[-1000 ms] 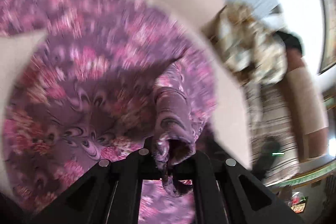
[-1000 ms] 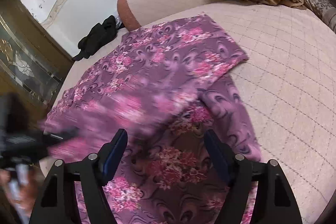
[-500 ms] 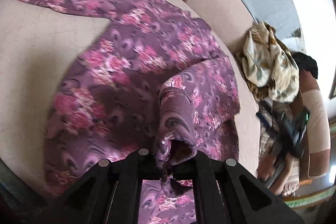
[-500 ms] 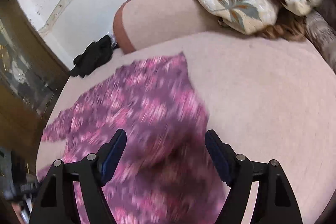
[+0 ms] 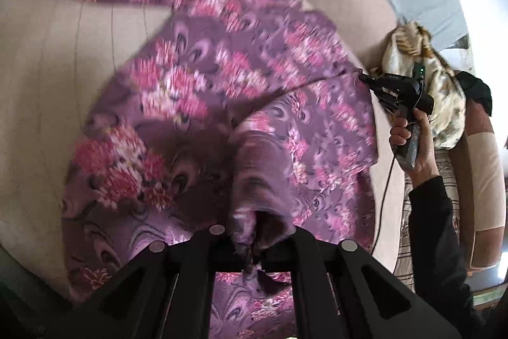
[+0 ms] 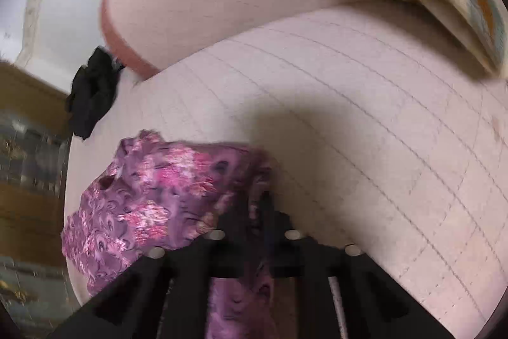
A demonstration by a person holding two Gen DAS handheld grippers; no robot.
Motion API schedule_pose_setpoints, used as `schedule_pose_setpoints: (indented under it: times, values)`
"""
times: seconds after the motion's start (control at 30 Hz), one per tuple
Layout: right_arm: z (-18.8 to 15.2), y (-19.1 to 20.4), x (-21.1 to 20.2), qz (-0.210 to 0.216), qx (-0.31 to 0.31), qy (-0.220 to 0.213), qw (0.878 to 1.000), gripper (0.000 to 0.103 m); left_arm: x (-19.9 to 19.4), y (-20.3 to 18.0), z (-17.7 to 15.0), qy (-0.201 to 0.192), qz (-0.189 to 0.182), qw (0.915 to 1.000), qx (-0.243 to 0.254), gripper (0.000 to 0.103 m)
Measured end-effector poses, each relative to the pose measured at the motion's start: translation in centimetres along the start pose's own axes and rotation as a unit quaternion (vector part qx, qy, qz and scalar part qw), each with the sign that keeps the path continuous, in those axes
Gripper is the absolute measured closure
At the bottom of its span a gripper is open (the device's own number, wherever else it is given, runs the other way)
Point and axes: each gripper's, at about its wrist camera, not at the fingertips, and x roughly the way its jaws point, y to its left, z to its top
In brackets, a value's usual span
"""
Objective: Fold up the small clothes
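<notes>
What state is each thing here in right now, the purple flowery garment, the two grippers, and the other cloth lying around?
Purple floral garment: spread on the beige bed, part lifted, pinched at two points.
Left gripper: shut on a bunched fold of the garment.
Right gripper: shut on the garment's edge.
Black cloth: crumpled at the bed's edge.
Patterned blanket: heaped, unfolded.
Beige bed: partly covered.
</notes>
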Motion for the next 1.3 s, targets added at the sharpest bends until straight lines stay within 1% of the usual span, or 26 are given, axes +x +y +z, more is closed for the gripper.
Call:
schedule_pose_setpoints:
  times: [0.07,0.13,0.17,0.23,0.3,0.37,0.4,0.43,0.47,0.5,0.53,0.6,0.7,0.73,0.77,0.8,0.83,0.87,0.9,0.93,0.97,1.0,1.03,1.1,1.17,1.3]
  values:
    - [0.6,1.1,-2.8,0.000,-0.013,-0.050,0.999,0.098,-0.4,0.0,0.1,-0.012,0.000,0.9999,0.002,0.098]
    - [1.4,1.6,-5.1,0.003,-0.010,-0.093,0.996,0.098,0.8,0.6,0.2,-0.002,0.005,0.9999,-0.009,0.098]
    - [1.7,1.8,-5.3,-0.005,-0.017,-0.100,0.995,0.100,1.5,0.9,0.3,0.002,0.008,0.9999,-0.015,0.098]
    - [1.9,1.6,-3.4,-0.048,-0.030,-0.090,0.994,0.100,2.5,1.2,0.4,0.014,0.019,0.9996,-0.018,0.098]
    - [1.7,0.6,-0.8,-0.065,-0.021,-0.064,0.996,0.100,3.0,1.4,0.4,0.019,0.030,0.9993,-0.014,0.096]
    - [0.9,0.1,-0.5,-0.069,-0.021,-0.066,0.995,0.096,2.8,1.6,0.3,0.018,0.032,0.9992,-0.017,0.094]
    - [0.6,0.0,-1.4,-0.065,-0.014,-0.075,0.995,0.091,2.7,1.5,0.3,0.016,0.034,0.9992,-0.015,0.092]
    - [-0.1,0.0,-3.2,-0.048,-0.002,-0.090,0.995,0.069,2.6,1.4,0.2,0.015,0.039,0.9991,-0.010,0.092]
    - [-0.9,0.0,-4.9,-0.034,0.001,-0.104,0.994,0.051,2.5,1.2,0.1,0.012,0.044,0.9989,-0.005,0.092]
    - [-2.5,0.4,-7.3,-0.026,-0.003,-0.122,0.992,0.048,2.4,1.0,0.0,0.011,0.048,0.9988,-0.001,0.092]
    - [-3.9,0.9,-8.4,-0.026,-0.007,-0.126,0.992,0.048,2.4,1.0,-0.1,0.011,0.049,0.9987,0.000,0.092]
    - [-7.8,1.4,-10.2,-0.022,-0.026,-0.107,0.994,0.048,2.4,1.1,-0.1,0.014,0.056,0.9983,0.001,0.091]
    - [-15.2,0.7,-11.8,-0.028,-0.001,-0.099,0.995,0.048,2.6,0.9,-0.2,0.017,0.067,0.9976,0.010,0.085]
    - [-18.0,0.9,-12.5,-0.026,-0.002,-0.110,0.994,0.048,2.6,0.7,-0.2,0.013,0.071,0.9973,0.013,0.083]
    - [-19.9,1.1,-13.1,-0.027,0.001,-0.117,0.993,0.048,2.3,0.3,-0.4,0.007,0.078,0.9967,0.023,0.073]
    - [-22.3,1.4,-13.8,-0.024,0.011,-0.123,0.992,0.048,1.9,-0.3,-0.6,-0.004,0.091,0.9950,0.040,0.061]
    - [-25.1,1.7,-14.7,-0.002,0.033,-0.132,0.991,0.048,1.1,-0.9,-0.8,-0.025,0.110,0.9919,0.059,0.058]
    - [-26.9,1.8,-15.3,0.019,0.050,-0.137,0.989,0.048,0.3,-1.2,-1.0,-0.046,0.121,0.9893,0.067,0.057]
    - [-28.1,2.2,-15.6,0.032,0.062,-0.139,0.988,0.048,-1.3,-1.6,-1.2,-0.081,0.132,0.9850,0.076,0.056]
    - [-29.4,3.1,-16.1,0.047,0.070,-0.137,0.987,0.048,-2.7,-1.8,-1.2,-0.104,0.131,0.9828,0.078,0.054]
    - [-30.2,4.5,-16.4,0.053,0.064,-0.135,0.987,0.048,-3.8,-1.8,-1.0,-0.119,0.123,0.9824,0.075,0.044]
    - [-30.5,6.3,-16.8,0.055,0.050,-0.133,0.988,0.048,-5.6,-1.5,-0.6,-0.139,0.104,0.9830,0.060,0.034]
    - [-30.8,8.2,-17.4,0.051,0.032,-0.133,0.989,0.047,-6.6,-1.3,-0.5,-0.150,0.094,0.9828,0.051,0.032]
    - [-30.8,11.9,-18.8,0.056,-0.010,-0.131,0.990,0.040,-8.7,-0.3,0.3,-0.174,0.088,0.9802,0.036,0.031]
    - [-31.0,14.7,-20.0,0.064,-0.040,-0.140,0.987,0.028,-10.1,1.1,1.2,-0.180,0.090,0.9794,0.020,0.031]
    - [-29.6,20.6,-19.6,0.098,-0.078,-0.140,0.982,0.026,-13.1,7.0,3.1,-0.191,0.064,0.9760,-0.083,0.029]
